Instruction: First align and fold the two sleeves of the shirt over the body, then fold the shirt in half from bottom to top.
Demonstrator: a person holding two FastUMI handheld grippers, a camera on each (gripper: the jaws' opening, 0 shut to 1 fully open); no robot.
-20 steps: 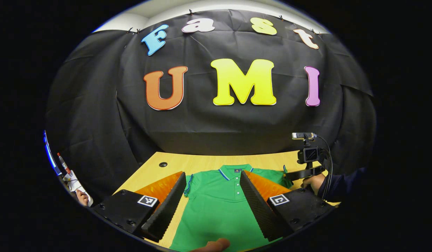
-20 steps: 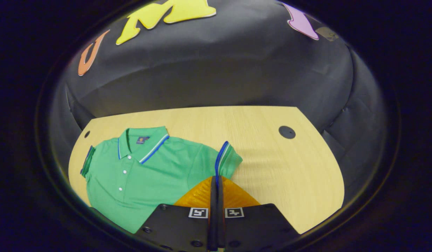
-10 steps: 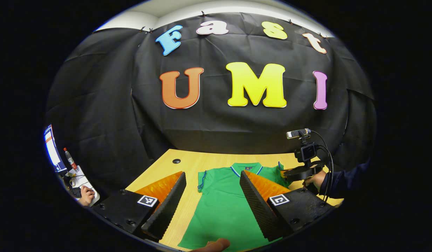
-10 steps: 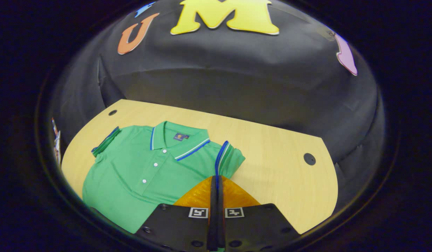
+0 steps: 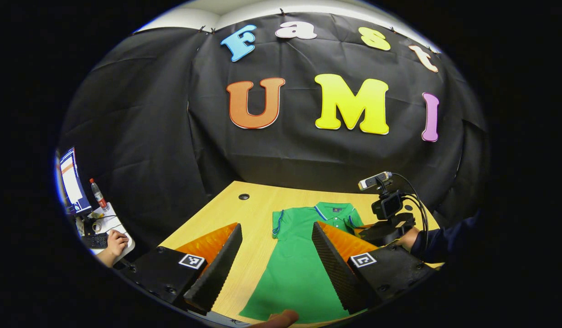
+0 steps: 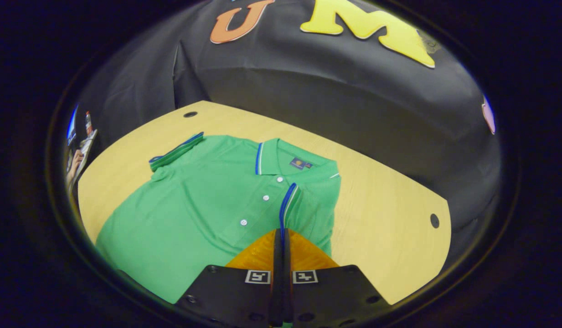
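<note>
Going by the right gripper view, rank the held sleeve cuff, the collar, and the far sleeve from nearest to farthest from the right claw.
1. Sleeve cuff, pinched in the right claw.
2. Collar, beyond it, mid-shirt.
3. Far sleeve, upper left, flat on the table.

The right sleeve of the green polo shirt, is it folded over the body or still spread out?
Folded over. The right gripper holds the right sleeve by its striped cuff, over the polo shirt beside the buttons.
</note>
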